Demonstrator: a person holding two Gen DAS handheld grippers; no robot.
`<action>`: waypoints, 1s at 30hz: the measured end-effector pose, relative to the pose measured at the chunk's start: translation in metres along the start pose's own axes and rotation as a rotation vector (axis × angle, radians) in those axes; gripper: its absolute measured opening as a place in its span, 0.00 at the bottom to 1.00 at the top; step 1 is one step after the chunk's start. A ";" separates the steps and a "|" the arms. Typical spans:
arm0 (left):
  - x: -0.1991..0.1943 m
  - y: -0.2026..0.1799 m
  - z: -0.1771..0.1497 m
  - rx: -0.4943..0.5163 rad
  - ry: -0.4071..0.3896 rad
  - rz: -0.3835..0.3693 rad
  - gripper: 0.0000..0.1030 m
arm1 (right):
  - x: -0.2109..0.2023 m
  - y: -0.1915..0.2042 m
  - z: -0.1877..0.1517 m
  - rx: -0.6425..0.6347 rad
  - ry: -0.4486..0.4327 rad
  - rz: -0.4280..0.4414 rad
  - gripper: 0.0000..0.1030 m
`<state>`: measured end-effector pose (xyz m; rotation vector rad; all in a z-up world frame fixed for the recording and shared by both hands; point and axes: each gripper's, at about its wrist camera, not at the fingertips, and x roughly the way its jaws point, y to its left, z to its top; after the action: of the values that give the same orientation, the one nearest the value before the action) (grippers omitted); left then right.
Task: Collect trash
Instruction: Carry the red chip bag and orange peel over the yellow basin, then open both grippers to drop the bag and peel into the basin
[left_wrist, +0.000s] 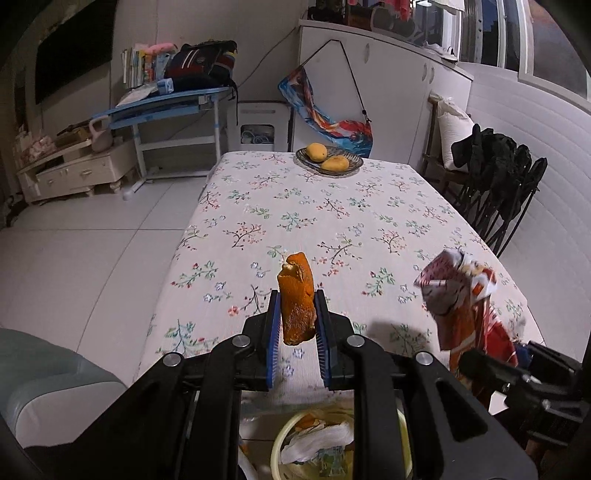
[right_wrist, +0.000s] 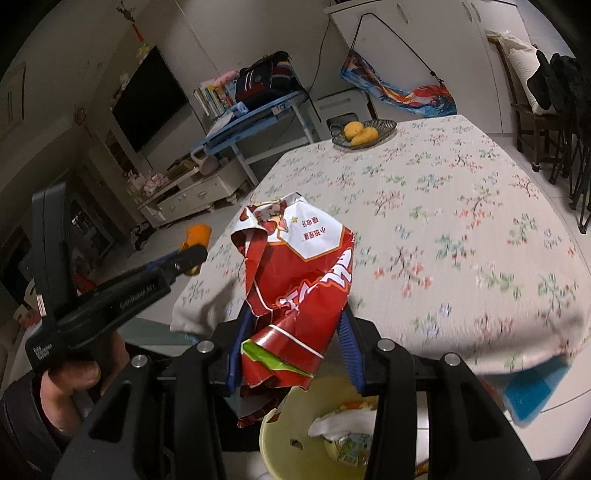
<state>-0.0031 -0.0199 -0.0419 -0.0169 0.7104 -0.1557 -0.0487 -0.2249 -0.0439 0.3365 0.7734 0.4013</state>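
My left gripper (left_wrist: 297, 314) is shut on a strip of orange peel (left_wrist: 296, 299), held upright over the near end of the flowered table (left_wrist: 332, 221). My right gripper (right_wrist: 295, 328) is shut on a crumpled red and white snack wrapper (right_wrist: 295, 280); that wrapper (left_wrist: 461, 295) also shows at the right of the left wrist view. In the right wrist view the left gripper (right_wrist: 192, 254) and the hand holding it appear at the left, with the peel (right_wrist: 197, 236) at its tip. Below both grippers stands a pale yellow bin (right_wrist: 280, 439) (left_wrist: 277, 443) with white paper and scraps inside.
A dark dish (left_wrist: 351, 166) with two mangoes (left_wrist: 325, 157) sits at the table's far end. Folded black chairs (left_wrist: 509, 184) stand to the right, a blue desk (left_wrist: 166, 107) and low white cabinet (left_wrist: 74, 177) to the left. A pale cushioned seat (left_wrist: 48, 387) lies near left.
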 end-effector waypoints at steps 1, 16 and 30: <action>-0.002 0.000 -0.001 -0.001 -0.001 -0.001 0.17 | 0.001 0.002 -0.002 -0.004 0.007 -0.001 0.42; -0.026 -0.005 -0.032 0.008 0.021 -0.037 0.17 | 0.036 0.021 -0.059 -0.097 0.302 -0.073 0.45; -0.016 -0.021 -0.074 0.031 0.190 -0.103 0.17 | 0.018 -0.010 -0.055 0.045 0.226 -0.152 0.66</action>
<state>-0.0661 -0.0357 -0.0867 -0.0091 0.8970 -0.2691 -0.0747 -0.2173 -0.0966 0.2744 1.0233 0.2812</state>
